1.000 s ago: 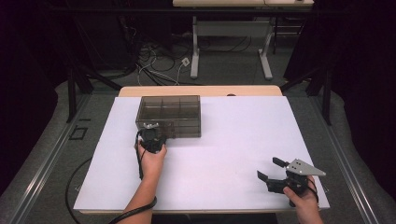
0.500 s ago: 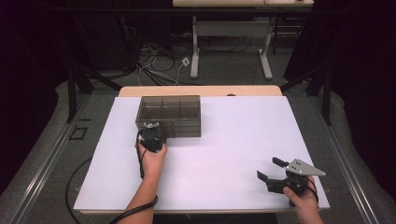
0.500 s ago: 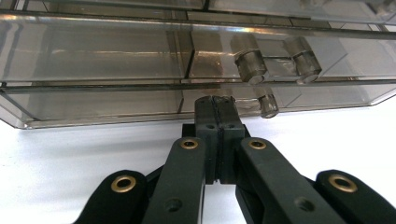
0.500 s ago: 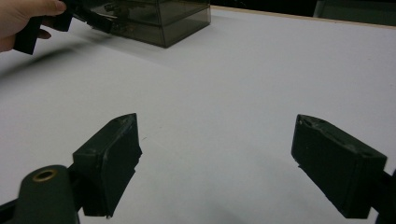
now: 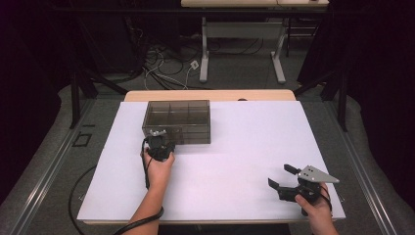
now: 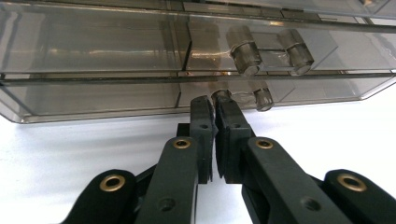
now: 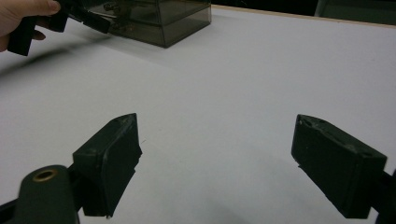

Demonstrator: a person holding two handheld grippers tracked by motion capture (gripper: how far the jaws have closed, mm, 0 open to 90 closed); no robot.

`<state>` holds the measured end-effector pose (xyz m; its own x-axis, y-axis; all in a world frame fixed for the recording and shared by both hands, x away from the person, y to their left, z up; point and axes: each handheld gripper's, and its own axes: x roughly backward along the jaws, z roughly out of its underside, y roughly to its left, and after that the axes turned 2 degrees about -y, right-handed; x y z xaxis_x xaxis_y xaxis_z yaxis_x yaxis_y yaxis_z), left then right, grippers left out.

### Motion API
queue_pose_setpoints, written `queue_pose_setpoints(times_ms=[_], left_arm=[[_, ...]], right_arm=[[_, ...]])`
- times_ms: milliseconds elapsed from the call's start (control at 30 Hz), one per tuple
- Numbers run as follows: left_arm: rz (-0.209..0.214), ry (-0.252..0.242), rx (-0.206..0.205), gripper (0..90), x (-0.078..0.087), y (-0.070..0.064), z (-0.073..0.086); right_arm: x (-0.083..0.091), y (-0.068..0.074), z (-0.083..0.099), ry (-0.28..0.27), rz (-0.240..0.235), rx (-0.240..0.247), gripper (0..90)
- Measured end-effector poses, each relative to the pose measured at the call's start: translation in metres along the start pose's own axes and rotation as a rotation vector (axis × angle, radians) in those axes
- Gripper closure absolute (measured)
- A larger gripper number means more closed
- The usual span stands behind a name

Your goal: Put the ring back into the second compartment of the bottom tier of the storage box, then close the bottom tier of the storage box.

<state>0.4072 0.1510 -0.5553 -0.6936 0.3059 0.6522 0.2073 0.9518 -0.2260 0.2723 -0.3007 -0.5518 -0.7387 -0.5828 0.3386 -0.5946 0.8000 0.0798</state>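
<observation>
Left gripper (image 6: 214,105) has its jaws pressed together on the small latch tab (image 6: 221,96) at the front edge of the smoky plastic box (image 5: 177,121), upper left of centre on the white table (image 5: 254,147). Right gripper (image 5: 283,176) sits idle at lower right, jaws spread wide, holding nothing. Risk: grip on the tab is only at the tips, so it could slip off. With nothing bracing the box, a pull may drag or tip it instead of opening it.

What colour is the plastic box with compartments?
The box is see-through smoky grey, which shows best in the left gripper view.
</observation>
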Motion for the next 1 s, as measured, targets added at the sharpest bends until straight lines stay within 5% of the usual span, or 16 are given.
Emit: queue_pose_setpoints(times_ms=[567, 1000], left_arm=[[0.012, -0.048, -0.067, 68.3, 0.014, -0.008, -0.003], [0.014, -0.073, -0.077, 54.6, 0.023, -0.009, -0.003]], right_arm=[[0.001, -0.001, -0.001, -0.002, 0.005, 0.003, 14.7], [0.000, 0.000, 0.000, -0.010, 0.004, -0.002, 14.7]])
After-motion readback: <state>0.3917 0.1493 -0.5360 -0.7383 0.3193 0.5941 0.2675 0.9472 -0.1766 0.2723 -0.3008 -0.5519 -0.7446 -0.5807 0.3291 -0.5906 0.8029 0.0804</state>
